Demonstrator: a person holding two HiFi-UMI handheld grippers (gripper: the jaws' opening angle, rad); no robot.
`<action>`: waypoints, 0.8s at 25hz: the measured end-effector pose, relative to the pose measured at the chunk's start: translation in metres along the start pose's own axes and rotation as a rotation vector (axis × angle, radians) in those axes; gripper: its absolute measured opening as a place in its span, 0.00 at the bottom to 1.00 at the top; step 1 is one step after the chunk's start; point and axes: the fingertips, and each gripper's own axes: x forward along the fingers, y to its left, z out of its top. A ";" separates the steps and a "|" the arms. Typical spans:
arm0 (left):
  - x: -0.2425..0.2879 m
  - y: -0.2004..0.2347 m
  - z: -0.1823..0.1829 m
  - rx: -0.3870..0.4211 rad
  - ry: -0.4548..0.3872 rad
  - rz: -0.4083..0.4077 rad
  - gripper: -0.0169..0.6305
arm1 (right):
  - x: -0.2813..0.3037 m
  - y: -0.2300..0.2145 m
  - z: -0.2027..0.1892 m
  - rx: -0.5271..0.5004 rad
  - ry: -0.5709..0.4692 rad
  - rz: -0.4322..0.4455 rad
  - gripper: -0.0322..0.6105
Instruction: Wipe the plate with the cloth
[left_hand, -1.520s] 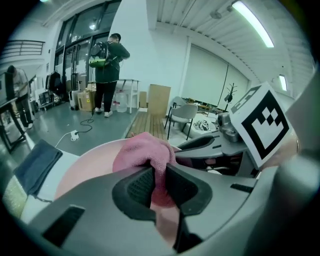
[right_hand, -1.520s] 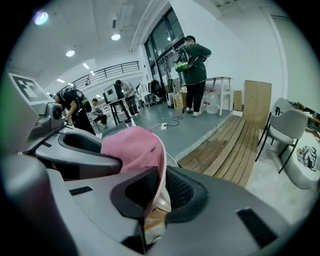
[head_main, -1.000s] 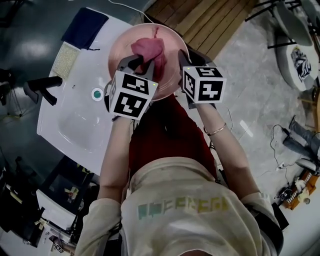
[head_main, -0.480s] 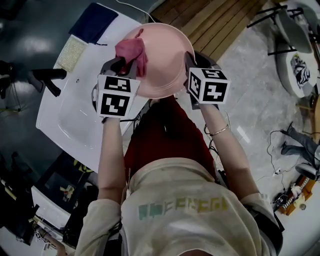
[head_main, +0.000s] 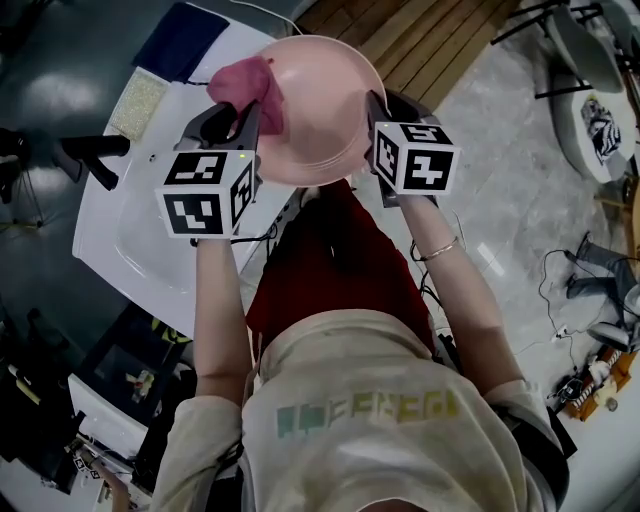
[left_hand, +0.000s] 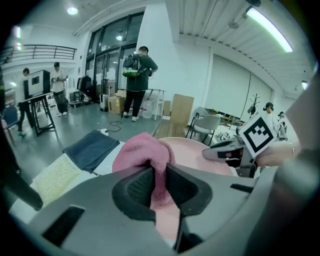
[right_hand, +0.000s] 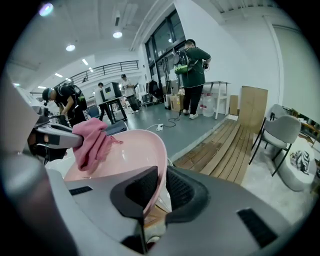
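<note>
Between the fingers of the right gripper (right_hand: 159, 189) we see the rim of the pink plate (right_hand: 125, 155) clamped, one pad on its inner face and one on its outer face; the plate is held up off the counter and tilted, its hollow turned toward the left gripper (left_hand: 159, 186); between that gripper's fingers we see the rose cloth (left_hand: 142, 152) pinched tight, a bunched fold bulging out past the fingertips and a strip trailing back toward the palm; from the head view the cloth sits at the plate's edge farthest from the right fingers, and from the right gripper view it drapes from the left jaws onto the plate's inside surface; we hold the two grippers side by side with the plate spanning the gap between them; below and outward of the left fingers lies the white sink (head_main: 150, 235), with the black tap (head_main: 85, 155) farther out on that side; just beyond the left fingertips and to their left, a dark blue towel (left_hand: 92, 147) and a pale yellow mat (left_hand: 55, 175) lie side by side on the counter; beyond the right fingertips run wooden boards (right_hand: 225, 150); well past both, a person with a backpack (left_hand: 139, 75) stands on the grey floor.
</note>
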 end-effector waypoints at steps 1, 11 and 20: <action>0.003 -0.010 0.004 0.008 -0.004 -0.028 0.13 | 0.000 0.000 0.000 0.002 -0.001 0.000 0.16; 0.040 -0.100 0.006 0.122 0.053 -0.242 0.13 | 0.000 -0.001 -0.001 0.041 -0.008 -0.005 0.16; 0.040 -0.129 -0.025 0.175 0.142 -0.306 0.13 | 0.002 -0.005 -0.001 0.040 -0.003 0.002 0.16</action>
